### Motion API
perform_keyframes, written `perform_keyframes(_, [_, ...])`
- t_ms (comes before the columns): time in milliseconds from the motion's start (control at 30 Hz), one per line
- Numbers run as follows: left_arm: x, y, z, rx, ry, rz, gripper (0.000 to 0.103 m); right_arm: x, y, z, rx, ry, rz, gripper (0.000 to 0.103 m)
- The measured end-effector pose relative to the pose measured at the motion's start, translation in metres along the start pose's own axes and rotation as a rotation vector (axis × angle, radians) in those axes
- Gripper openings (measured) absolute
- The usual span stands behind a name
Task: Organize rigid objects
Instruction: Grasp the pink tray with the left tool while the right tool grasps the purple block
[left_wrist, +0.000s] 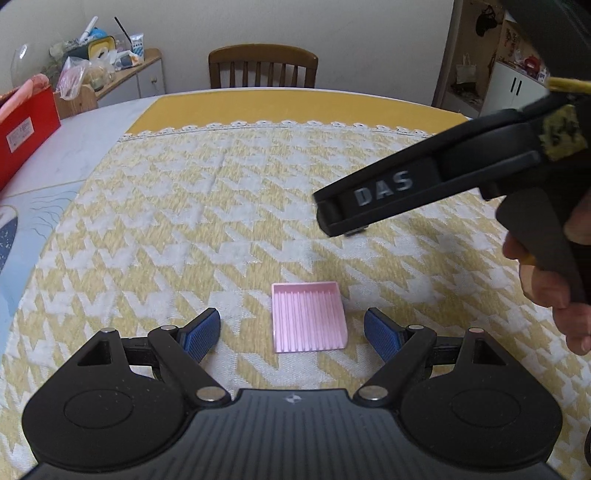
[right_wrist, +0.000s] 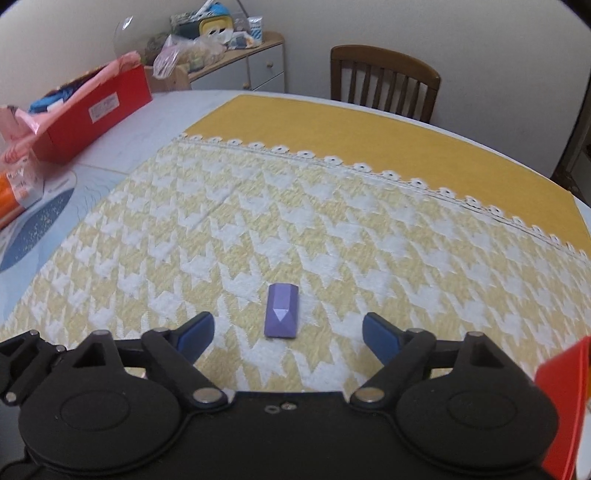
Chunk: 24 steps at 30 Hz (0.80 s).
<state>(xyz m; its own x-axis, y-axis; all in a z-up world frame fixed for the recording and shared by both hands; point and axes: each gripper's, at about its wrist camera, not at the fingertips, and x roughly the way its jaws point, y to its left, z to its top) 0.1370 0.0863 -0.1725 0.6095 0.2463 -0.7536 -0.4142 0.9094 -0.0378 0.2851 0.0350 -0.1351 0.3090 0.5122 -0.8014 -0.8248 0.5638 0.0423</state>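
Observation:
A pink ribbed square piece (left_wrist: 308, 318) lies flat on the yellow-and-white houndstooth cloth (left_wrist: 221, 206). My left gripper (left_wrist: 291, 334) hangs over it, open, with a blue pad on either side of the piece and a gap to each. A purple faceted block (right_wrist: 282, 311) lies on the same cloth in the right wrist view. My right gripper (right_wrist: 284, 334) stands open around its near end, its pads clear of it. From the left wrist view, the right gripper's black body (left_wrist: 424, 188) crosses the upper right, held by a hand (left_wrist: 546, 280).
A red box (right_wrist: 92, 110) sits at the table's far left, with packets (right_wrist: 18, 177) near it. A wooden chair (left_wrist: 263, 68) stands behind the table. A red object (right_wrist: 565, 406) pokes in at the right edge. A cluttered sideboard (right_wrist: 229, 55) is beyond.

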Motion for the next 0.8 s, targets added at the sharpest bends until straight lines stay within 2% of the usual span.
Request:
perform_keyframes(167, [0.001, -0.005, 0.002, 0.006, -0.009, -0.005, 0.085, 0.011, 0.005, 0.004, -0.026, 0.017, 0.011, 0.073])
perform_keyframes(267, [0.001, -0.008, 0.003, 0.012, -0.011, 0.006, 0.075, 0.016, 0.008, 0.005, -0.037, 0.026, 0.016, 0.063])
perform_keyframes(367, [0.001, -0.009, 0.004, 0.020, -0.015, 0.019, 0.061, 0.021, 0.009, 0.004, -0.043, 0.040, 0.011, 0.053])
perform_keyframes(433, [0.001, -0.008, 0.005, 0.023, -0.013, 0.028, 0.057, 0.024, 0.009, 0.004, -0.037, 0.048, 0.004, 0.044])
perform_keyframes(533, [0.000, -0.010, 0.005, 0.039, -0.017, 0.020, 0.041, 0.025, 0.008, 0.003, -0.029, 0.046, -0.002, 0.038])
perform_keyframes(700, [-0.001, -0.011, 0.005, 0.046, -0.015, 0.017, 0.040, 0.024, 0.009, 0.004, -0.028, 0.038, -0.005, 0.019])
perform_keyframes(800, [-0.002, -0.010, 0.005, 0.042, -0.012, 0.016, 0.040, 0.022, 0.009, 0.003, -0.028, 0.038, -0.006, 0.019])
